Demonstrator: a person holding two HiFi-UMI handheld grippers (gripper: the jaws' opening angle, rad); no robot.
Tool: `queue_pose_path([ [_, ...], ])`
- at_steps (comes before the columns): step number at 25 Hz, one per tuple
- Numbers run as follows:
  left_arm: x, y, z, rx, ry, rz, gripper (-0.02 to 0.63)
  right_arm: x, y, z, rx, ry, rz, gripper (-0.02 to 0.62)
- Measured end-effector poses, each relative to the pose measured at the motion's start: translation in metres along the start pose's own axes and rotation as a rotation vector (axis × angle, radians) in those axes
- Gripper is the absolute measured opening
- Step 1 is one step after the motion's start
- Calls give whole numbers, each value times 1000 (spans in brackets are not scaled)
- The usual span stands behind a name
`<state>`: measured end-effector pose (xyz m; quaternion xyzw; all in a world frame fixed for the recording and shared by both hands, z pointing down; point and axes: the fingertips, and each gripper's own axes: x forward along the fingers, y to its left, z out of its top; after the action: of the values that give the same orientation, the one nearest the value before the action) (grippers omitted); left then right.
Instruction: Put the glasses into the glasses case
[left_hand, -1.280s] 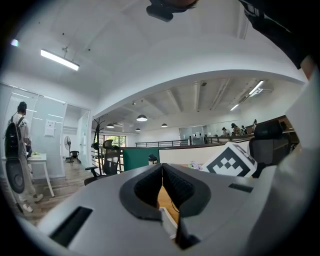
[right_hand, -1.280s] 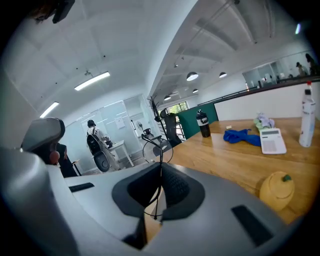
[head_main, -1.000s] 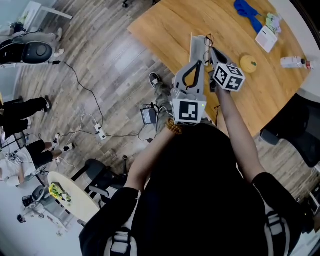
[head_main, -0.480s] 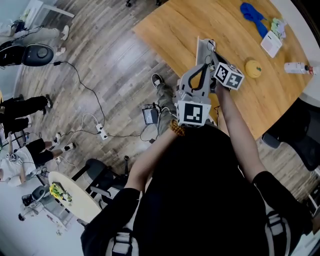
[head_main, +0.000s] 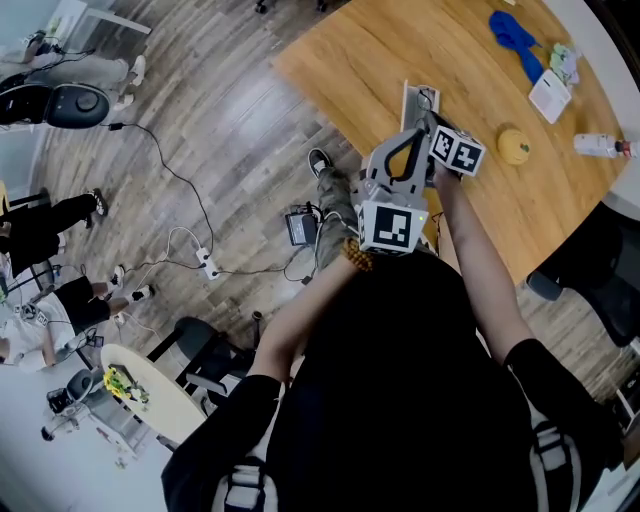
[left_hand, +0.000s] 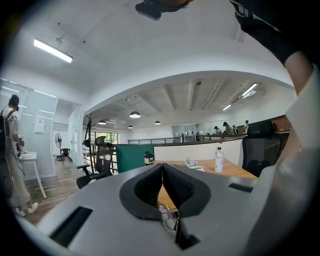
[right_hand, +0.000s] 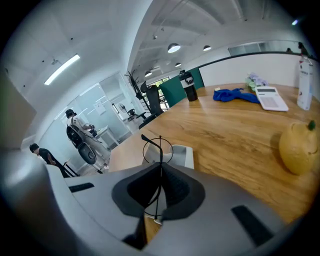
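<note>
The right gripper (right_hand: 160, 170) pinches the wire glasses (right_hand: 158, 148) in shut jaws over the case (right_hand: 184, 155) on the bench (right_hand: 235, 135), so I would lower them level and centred before letting go, with the left gripper (left_hand: 162, 175), jaws shut and empty, free to steady the case.

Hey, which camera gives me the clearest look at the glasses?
The right gripper view: the glasses sit clamped in the right gripper, rim clear over the case. Head view shows only a tiny wire; left gripper view, nothing certain.
</note>
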<state>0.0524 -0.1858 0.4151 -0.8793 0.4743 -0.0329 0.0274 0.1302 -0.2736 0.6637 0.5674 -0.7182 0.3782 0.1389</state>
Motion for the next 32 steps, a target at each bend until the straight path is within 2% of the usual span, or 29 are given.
queue_pose_path([
  [9, 7, 9, -5, -22, 2, 21, 20, 21, -5, -11, 59, 60, -10, 18],
  [21, 8, 24, -14, -21, 25, 36, 20, 45, 2, -21, -2, 145, 11, 20],
  [32, 13, 23, -14, -18, 28, 34, 20, 49, -1, -27, 5, 187, 2, 21],
])
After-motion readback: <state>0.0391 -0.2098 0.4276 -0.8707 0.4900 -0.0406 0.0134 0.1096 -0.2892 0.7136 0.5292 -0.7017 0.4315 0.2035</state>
